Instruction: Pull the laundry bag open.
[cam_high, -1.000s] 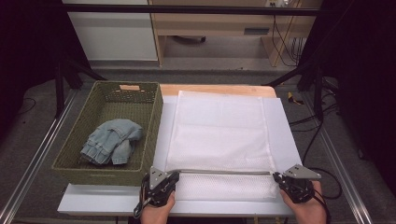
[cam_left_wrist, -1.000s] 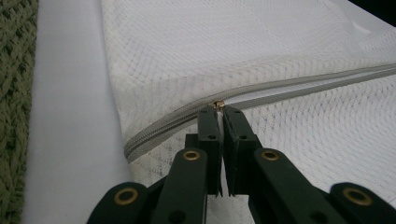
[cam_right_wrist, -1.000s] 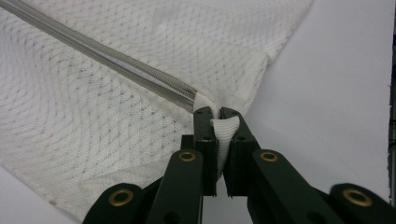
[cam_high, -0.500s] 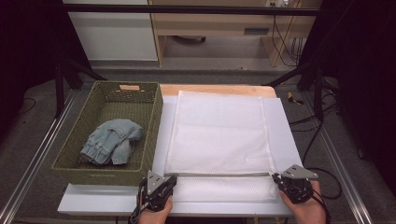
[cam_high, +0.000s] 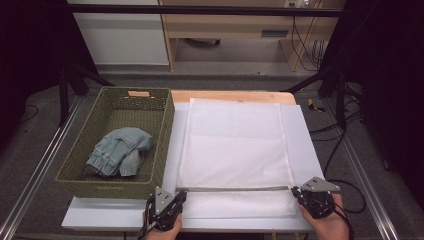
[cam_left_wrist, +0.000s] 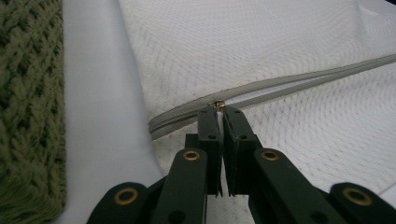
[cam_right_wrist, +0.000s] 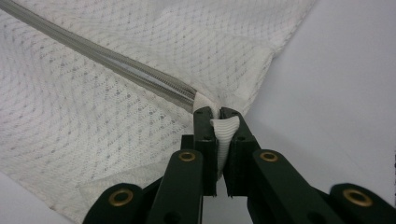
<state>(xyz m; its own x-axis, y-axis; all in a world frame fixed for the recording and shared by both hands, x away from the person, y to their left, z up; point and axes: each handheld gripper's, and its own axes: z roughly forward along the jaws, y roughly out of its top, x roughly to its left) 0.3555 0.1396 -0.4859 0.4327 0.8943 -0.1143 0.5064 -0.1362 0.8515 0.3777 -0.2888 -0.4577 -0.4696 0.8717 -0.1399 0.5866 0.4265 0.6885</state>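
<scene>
A white mesh laundry bag (cam_high: 235, 145) lies flat on the white table top (cam_high: 306, 150), with its grey zipper (cam_high: 235, 189) running across the near end. My left gripper (cam_high: 181, 192) is at the zipper's left end, shut on the small brass zipper pull (cam_left_wrist: 217, 103). In the left gripper view the zipper (cam_left_wrist: 303, 77) runs off to the right from my left gripper (cam_left_wrist: 219, 108). My right gripper (cam_high: 296, 191) is at the zipper's right end. In the right gripper view my right gripper (cam_right_wrist: 215, 111) is shut on a white fabric tab (cam_right_wrist: 225, 130) where the zipper (cam_right_wrist: 116, 65) stops.
A green woven basket (cam_high: 165, 117) stands left of the bag, with folded light-blue jeans (cam_high: 120, 150) inside. A wooden strip (cam_high: 230, 96) shows at the table's far edge. Dark stands and cables surround the table on the floor.
My left gripper has drifted a little toward the near edge of the table while still pinching the pull. The right gripper has stayed where it was.
</scene>
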